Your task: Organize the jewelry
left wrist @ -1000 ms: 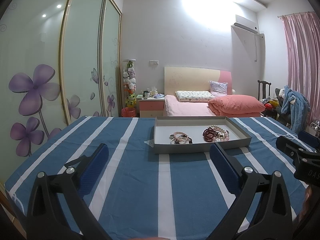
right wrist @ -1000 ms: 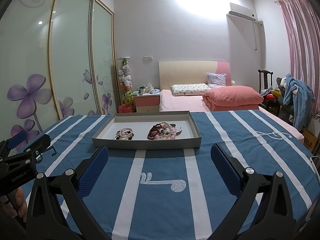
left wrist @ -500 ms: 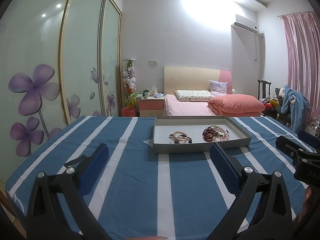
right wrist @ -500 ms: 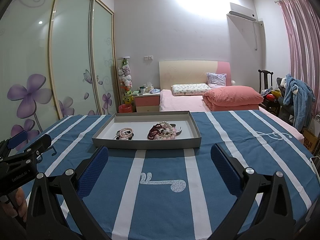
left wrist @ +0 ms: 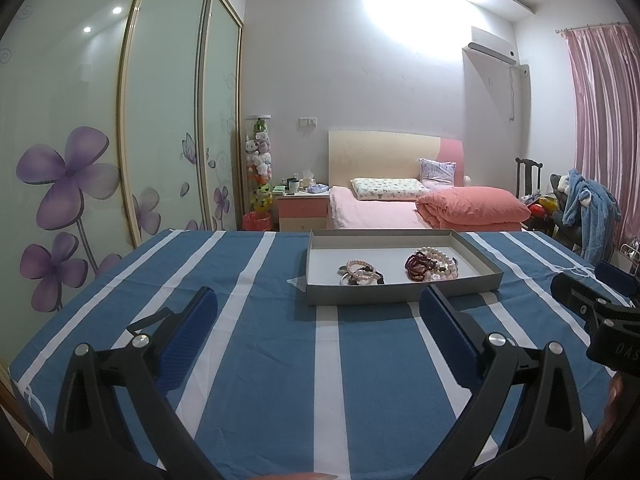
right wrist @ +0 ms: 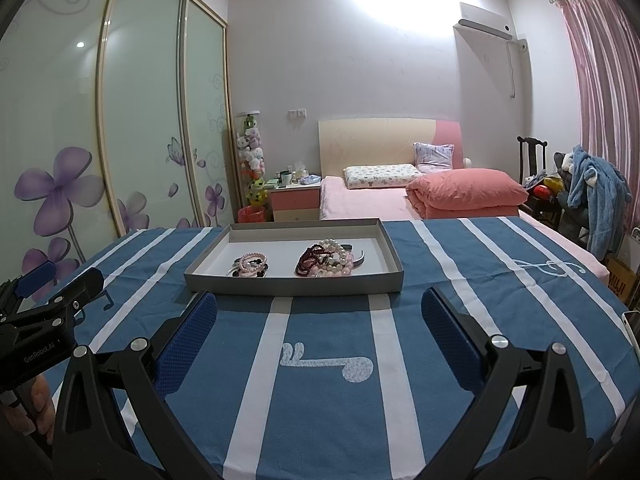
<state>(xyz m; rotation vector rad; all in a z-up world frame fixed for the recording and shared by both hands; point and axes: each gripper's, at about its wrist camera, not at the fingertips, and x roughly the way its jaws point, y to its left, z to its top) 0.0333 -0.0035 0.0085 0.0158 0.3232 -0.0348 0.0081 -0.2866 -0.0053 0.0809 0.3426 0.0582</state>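
left wrist view looks over a table (left wrist: 280,360) in a blue and white striped cloth. the left gripper (left wrist: 316,312) hovers above the cloth, fingers (left wrist: 188,332) wide apart and empty. a shallow grey tray (left wrist: 400,294) sits ahead, holding a small cluster of pink bracelets (left wrist: 362,273) and, apart to its right, a bigger heap of dark red and pearl bracelets (left wrist: 430,265). the right gripper (right wrist: 318,312) also hovers with fingers spread, nothing between them.

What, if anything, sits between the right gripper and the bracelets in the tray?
Only the tray's near wall. The right gripper is open over bare striped cloth, and the bracelets lie just beyond that low wall, so it must go over the wall.
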